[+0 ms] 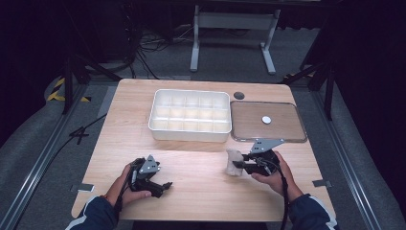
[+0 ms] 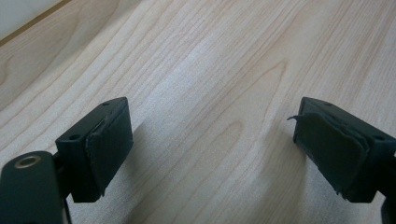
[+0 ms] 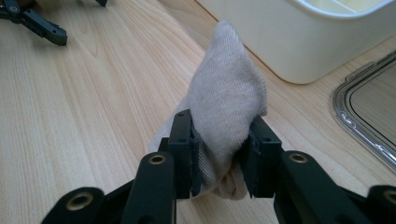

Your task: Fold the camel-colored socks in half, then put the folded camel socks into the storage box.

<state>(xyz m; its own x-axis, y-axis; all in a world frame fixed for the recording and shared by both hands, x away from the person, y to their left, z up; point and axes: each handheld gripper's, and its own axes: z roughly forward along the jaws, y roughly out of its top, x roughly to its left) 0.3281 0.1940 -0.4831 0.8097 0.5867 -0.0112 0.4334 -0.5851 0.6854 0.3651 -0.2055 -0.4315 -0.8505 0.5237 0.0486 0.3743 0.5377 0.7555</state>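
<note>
The right gripper [image 3: 219, 156] pinches a beige sock [image 3: 224, 107] between its jaws, the bundle (knit, bunched) standing just off the table [image 1: 201, 191], near the front wall of the white tray [image 1: 190, 116]. The left gripper [image 2: 212, 149] rests spread wide over bare wood, holding nothing. A clear lid [image 1: 268, 122] lies beside the tray.

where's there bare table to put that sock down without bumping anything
Widest bare patch: the front middle of the table, between the left claw and the sock held in the right claw. The left strip beside the white compartment tray is also free. Crowded: the back right, where the tray and clear lid sit side by side.
</note>
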